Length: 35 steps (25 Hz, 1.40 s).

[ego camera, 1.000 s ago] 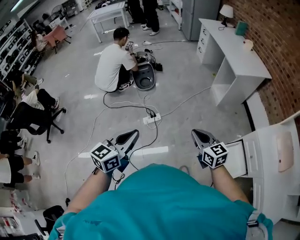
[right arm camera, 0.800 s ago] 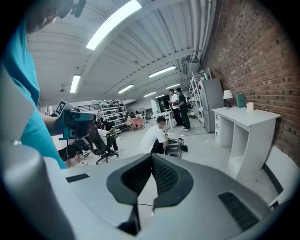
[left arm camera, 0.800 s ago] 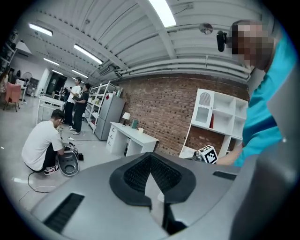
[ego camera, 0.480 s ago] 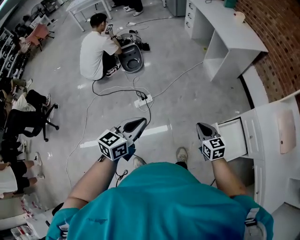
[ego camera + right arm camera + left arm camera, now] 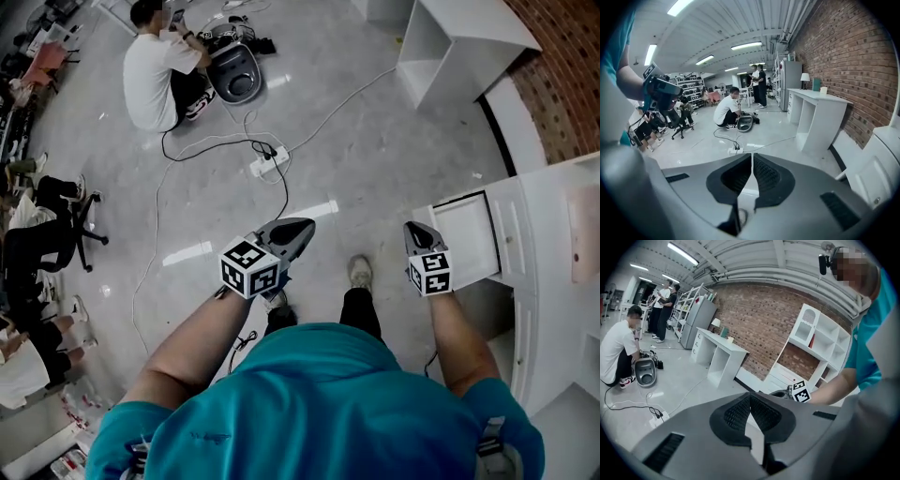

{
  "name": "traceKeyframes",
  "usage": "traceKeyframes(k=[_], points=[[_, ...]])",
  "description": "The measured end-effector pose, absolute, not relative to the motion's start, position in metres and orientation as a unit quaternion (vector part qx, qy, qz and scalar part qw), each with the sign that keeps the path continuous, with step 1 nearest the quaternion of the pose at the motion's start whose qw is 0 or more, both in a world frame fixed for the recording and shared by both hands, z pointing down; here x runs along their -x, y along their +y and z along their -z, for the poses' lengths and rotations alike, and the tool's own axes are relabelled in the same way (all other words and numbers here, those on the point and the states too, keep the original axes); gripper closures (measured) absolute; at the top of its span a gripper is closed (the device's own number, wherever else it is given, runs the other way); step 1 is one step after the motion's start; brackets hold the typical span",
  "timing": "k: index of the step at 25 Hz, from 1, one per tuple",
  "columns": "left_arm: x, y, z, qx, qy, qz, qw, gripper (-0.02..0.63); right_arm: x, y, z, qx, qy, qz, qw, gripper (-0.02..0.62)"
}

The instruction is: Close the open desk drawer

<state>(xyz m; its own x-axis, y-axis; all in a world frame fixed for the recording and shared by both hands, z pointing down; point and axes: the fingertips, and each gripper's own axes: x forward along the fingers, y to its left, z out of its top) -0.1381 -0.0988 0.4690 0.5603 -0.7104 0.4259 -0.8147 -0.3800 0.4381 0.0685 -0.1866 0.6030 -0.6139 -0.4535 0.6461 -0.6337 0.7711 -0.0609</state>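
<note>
We hold both tongs out over floor (image 5: 375, 141). Left gripper (image 5: 301, 227): jaws pressed together, nothing between them. Right gripper (image 5: 414, 231): jaws pressed together, likewise empty. Drawer (image 5: 467, 239) stands pulled out from front edge of desk (image 5: 548, 225). Right gripper is just beside drawer's outer front; we cannot tell contact. Left gripper is well apart from desk.

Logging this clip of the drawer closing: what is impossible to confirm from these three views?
Contact: in the head view the right tongs overlap the open drawer; touching or apart cannot be told from above.
Drawer front: head view, edge-on and partly behind the right tongs; no handle visible.
Desk: cut off by the head view's right edge.
</note>
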Motion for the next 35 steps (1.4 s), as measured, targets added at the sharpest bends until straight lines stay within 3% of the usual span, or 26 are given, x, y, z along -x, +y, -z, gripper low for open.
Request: traceKeyframes(k=[16,35], points=[[0.08,-0.135,-0.59,-0.827,-0.411,-0.13,0.361,0.591,-0.156,-0.22,-0.752,-0.362,-0.822,-0.176,0.402,0.572],[0.045,-0.149,-0.648,-0.826,-0.382,-0.146,0.387,0.591,-0.202,-0.23,-0.825,-0.383,-0.775,-0.182,0.469,0.575]])
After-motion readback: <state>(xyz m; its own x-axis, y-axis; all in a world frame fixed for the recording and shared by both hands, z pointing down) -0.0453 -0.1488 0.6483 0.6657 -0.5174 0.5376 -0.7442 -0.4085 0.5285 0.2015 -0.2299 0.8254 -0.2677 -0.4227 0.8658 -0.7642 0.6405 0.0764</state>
